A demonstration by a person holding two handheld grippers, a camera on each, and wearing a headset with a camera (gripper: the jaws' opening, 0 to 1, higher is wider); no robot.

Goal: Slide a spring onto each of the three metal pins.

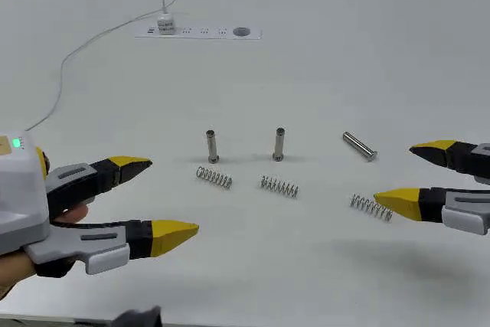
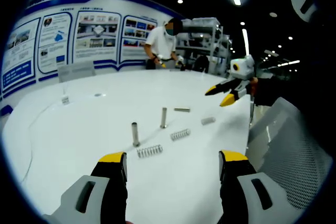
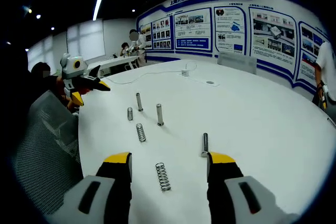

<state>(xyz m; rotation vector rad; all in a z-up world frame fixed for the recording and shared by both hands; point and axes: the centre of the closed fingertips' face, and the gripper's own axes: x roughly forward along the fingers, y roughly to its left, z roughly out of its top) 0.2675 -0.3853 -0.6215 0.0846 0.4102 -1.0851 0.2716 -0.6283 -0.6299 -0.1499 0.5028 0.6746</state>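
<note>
On the white table (image 1: 321, 74) two metal pins stand upright, one on the left (image 1: 211, 146) and one in the middle (image 1: 279, 144). A third pin (image 1: 359, 146) lies on its side to the right. Three springs lie loose in front of them: left (image 1: 213, 177), middle (image 1: 279, 186), right (image 1: 371, 207). My left gripper (image 1: 161, 197) hovers open at the left, short of the left spring (image 2: 149, 151). My right gripper (image 1: 398, 174) is open at the right, its jaws either side of the right spring (image 3: 163, 176) and just short of the lying pin (image 3: 205, 144). Nothing is held.
A white power strip (image 1: 199, 32) with a plug and a trailing cable (image 1: 69, 55) lies at the far side of the table. A mesh chair back (image 2: 294, 150) stands beside the table edge. A person (image 2: 163, 43) works at another bench far behind.
</note>
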